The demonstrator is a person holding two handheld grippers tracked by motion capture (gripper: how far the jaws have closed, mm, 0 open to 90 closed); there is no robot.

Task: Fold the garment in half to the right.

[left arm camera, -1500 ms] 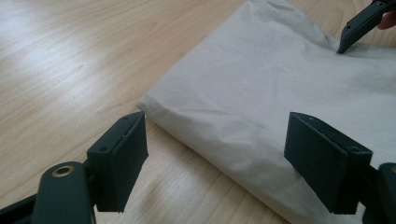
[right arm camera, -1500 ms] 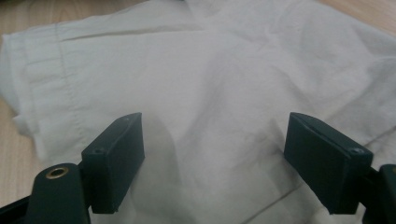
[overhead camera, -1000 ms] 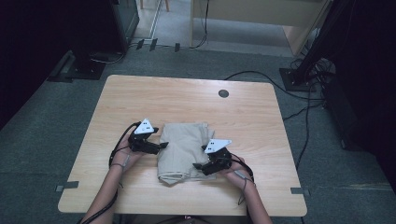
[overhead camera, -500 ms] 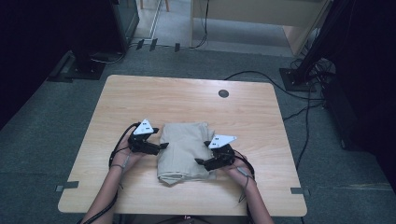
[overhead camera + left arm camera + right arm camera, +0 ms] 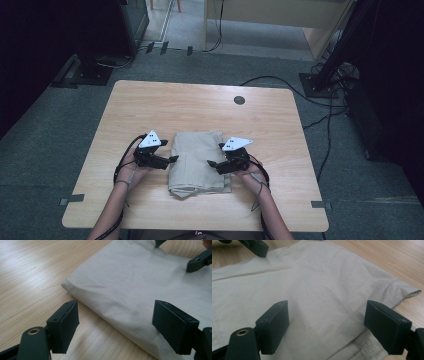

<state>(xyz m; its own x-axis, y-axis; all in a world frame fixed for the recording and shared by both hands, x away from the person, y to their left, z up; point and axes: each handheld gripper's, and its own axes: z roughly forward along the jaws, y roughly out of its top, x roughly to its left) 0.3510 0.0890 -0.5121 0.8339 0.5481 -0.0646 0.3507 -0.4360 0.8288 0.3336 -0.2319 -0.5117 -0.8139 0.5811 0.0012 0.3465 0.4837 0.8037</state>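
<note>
Lay on the tabletop (image 5: pixel 150 105): folded cloth (image 5: pixel 197 162), with left hand-held gripper (image 5: pixel 172 159) at its left edge, right hand-held gripper (image 5: pixel 212 164) at its right, grommet (image 5: pixel 239 100) well behind it.

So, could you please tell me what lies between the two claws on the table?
The folded beige cloth lies between the left claw and the right claw, flat on the wooden table, as the high view shows.

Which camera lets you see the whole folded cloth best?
The high view: the whole folded beige cloth lies on the wooden table, every edge in sight. The left gripper view shows one corner and a side edge of it; the right gripper view shows its wrinkled top and a hemmed corner up close.
</note>
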